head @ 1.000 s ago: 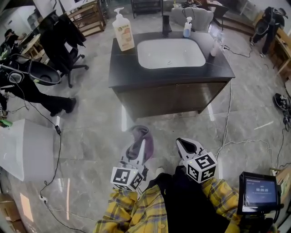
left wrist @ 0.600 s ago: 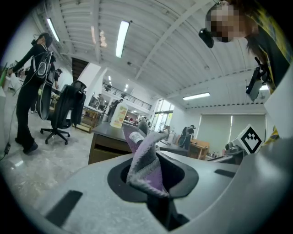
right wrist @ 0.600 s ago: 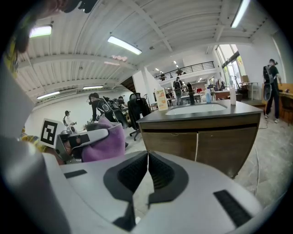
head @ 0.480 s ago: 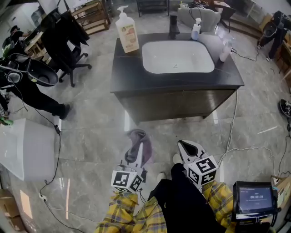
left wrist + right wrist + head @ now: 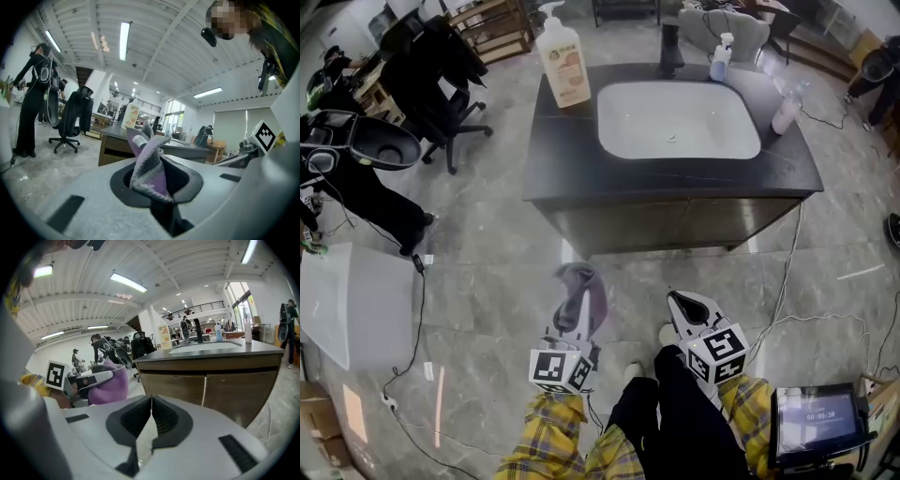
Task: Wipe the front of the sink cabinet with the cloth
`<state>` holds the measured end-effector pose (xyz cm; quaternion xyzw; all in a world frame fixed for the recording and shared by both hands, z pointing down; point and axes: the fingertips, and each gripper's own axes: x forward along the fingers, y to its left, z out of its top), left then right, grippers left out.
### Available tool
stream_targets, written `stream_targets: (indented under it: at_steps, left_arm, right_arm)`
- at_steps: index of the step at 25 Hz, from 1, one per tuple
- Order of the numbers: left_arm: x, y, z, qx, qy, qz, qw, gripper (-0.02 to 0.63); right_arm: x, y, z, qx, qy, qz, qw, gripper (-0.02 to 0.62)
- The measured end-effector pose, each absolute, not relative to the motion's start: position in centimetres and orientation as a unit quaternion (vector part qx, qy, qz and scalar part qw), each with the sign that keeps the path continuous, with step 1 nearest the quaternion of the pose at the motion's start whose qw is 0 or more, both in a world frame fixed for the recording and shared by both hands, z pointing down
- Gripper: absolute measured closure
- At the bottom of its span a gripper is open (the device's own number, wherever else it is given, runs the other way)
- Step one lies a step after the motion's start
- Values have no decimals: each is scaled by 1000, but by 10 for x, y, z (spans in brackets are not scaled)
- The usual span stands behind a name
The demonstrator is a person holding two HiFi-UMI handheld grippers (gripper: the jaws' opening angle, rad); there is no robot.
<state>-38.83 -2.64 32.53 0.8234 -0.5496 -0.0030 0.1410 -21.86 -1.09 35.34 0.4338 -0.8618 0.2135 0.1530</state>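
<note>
The dark sink cabinet [image 5: 675, 220] stands ahead with a white basin in its black top; its brown front doors [image 5: 206, 390] fill the right gripper view. My left gripper [image 5: 577, 309] is shut on a purple-and-grey cloth [image 5: 579, 291], which sticks up between its jaws [image 5: 149, 164] and also shows as a purple bundle [image 5: 110, 385] in the right gripper view. My right gripper [image 5: 682, 305] is shut with nothing in it, its pads touching [image 5: 151, 420]. Both grippers hang low over the floor, a short way in front of the cabinet.
A soap pump bottle [image 5: 562, 61], a black tap [image 5: 671, 47] and small bottles [image 5: 722, 56] stand on the countertop. A cable [image 5: 783, 281] trails on the floor at the cabinet's right. An office chair [image 5: 431, 70], a person [image 5: 356, 178] and a white box [image 5: 352, 305] are at the left.
The head view has drawn closer to the cabinet, which now sits nearer and larger. Both grippers keep their places in view, the cloth still held in the left one.
</note>
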Motion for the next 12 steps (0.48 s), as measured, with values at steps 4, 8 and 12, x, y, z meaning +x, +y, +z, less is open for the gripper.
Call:
stream_targets:
  at_steps: [4, 8, 12]
  left_arm:
    - [-393, -44, 342, 817, -559, 2, 143, 557]
    - [-396, -56, 365, 812, -565, 11, 148, 557]
    - [-398, -65, 385, 805, -573, 19, 155, 557]
  right_arm:
    - [-224, -33, 368, 428, -866, 208, 156, 589]
    - [-230, -51, 385, 422, -870, 202, 158, 589]
    - [-239, -65, 400, 411, -874, 205, 158, 589]
